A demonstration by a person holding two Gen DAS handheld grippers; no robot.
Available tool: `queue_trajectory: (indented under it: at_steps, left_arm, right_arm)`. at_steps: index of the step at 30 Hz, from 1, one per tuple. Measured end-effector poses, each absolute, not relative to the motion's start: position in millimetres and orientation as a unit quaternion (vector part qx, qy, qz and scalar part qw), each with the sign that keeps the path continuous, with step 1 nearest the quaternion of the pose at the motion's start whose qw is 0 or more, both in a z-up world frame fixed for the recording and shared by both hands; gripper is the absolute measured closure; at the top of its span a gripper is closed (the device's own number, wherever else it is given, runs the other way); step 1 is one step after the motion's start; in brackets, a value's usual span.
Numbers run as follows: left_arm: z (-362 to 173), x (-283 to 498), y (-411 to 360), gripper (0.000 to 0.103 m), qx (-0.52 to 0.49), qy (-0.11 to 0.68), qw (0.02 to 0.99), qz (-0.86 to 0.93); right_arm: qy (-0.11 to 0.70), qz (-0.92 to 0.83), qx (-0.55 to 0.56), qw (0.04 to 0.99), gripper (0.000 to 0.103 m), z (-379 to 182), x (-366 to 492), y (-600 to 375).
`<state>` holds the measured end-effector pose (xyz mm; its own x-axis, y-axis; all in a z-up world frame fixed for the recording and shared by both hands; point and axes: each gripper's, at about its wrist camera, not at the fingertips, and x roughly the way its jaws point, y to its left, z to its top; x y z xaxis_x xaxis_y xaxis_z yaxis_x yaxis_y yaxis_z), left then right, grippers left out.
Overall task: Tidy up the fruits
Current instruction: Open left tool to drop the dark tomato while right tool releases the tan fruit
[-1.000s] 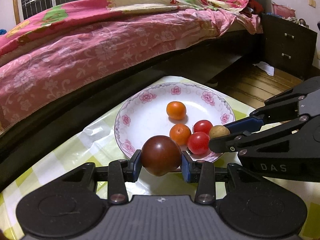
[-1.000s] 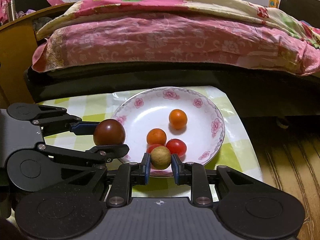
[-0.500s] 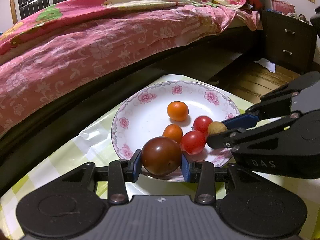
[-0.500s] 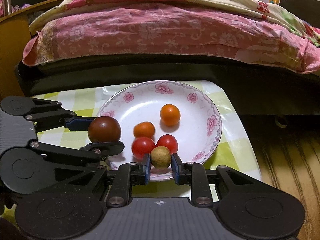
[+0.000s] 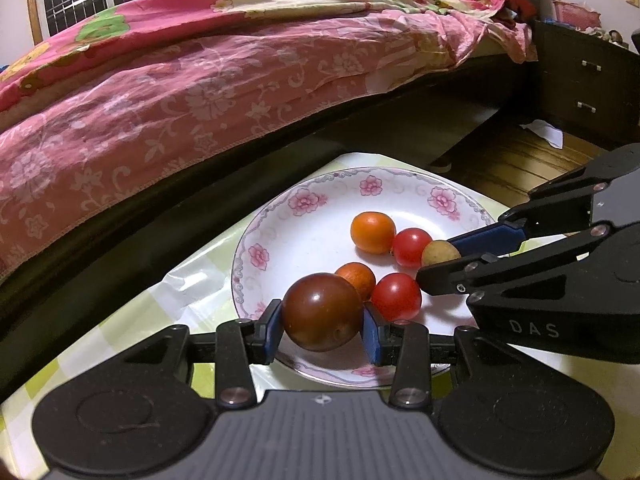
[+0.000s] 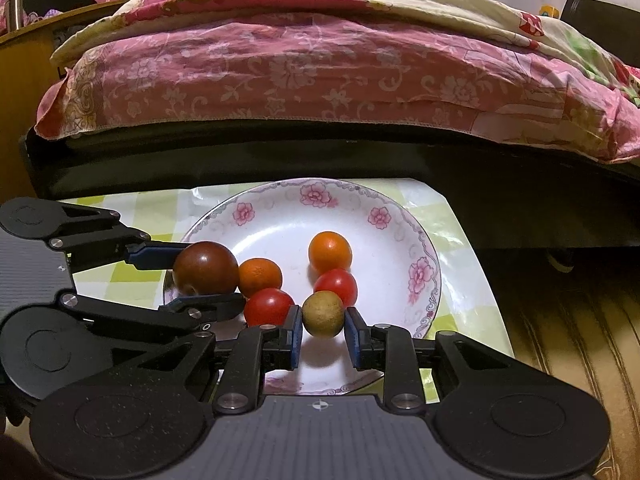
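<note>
A white floral plate (image 5: 280, 236) (image 6: 400, 240) holds two small oranges (image 5: 373, 232) (image 6: 330, 252) and two red cherry tomatoes (image 5: 397, 296) (image 6: 268, 306). My left gripper (image 5: 323, 330) is shut on a dark brown-red tomato (image 5: 322, 311) (image 6: 205, 267) over the plate's near-left rim. My right gripper (image 6: 322, 334) has its pads just apart from a small tan round fruit (image 6: 323, 313) (image 5: 440, 253), which sits low over the plate beside a red tomato. The right gripper (image 5: 448, 258) reaches in from the right in the left wrist view.
The plate rests on a green-and-white checked tablecloth (image 6: 120, 280) on a small table. A bed with a pink floral quilt (image 5: 200, 72) runs close behind the table. A dark drawer cabinet (image 5: 588, 80) and wooden floor (image 6: 568, 320) lie to the right.
Both grippers moved forward and down over the plate with their fruits. The right gripper's pads have parted slightly from the tan fruit. The left still holds the dark tomato.
</note>
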<state>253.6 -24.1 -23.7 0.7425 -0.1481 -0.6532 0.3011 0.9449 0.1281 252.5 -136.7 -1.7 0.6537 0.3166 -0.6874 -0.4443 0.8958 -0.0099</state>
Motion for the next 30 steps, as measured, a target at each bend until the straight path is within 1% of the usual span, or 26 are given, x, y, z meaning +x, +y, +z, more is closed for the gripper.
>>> queue_trajectory:
  at_steps: [6,10,13,21,30]
  left_arm:
    - [-22.8,252.4,-22.5,0.055,0.117,0.338,0.926,-0.120]
    - [-18.5,251.2,-21.5,0.055,0.117,0.334,0.928,-0.119]
    - [-13.6,249.9,-21.3,0.054,0.119,0.329,0.930,-0.117]
    - [5.9,242.0,-16.7,0.054,0.123,0.313,0.935,-0.110]
    - [10.6,234.8,-16.6,0.054,0.120,0.313,0.935,-0.112]
  right_arm:
    - [0.358,0.212,-0.087,0.905,0.078,-2.0,252.5,-137.3]
    - [0.357,0.210,-0.084,0.906,0.074,-0.7,252.4,-139.0]
    - [0.356,0.208,-0.083,0.907,0.072,0.1,251.6,-140.8]
    - [0.342,0.210,-0.070,0.913,0.072,13.9,244.5,-144.9]
    - [0.334,0.208,-0.065,0.917,0.071,21.6,237.4,-146.5]
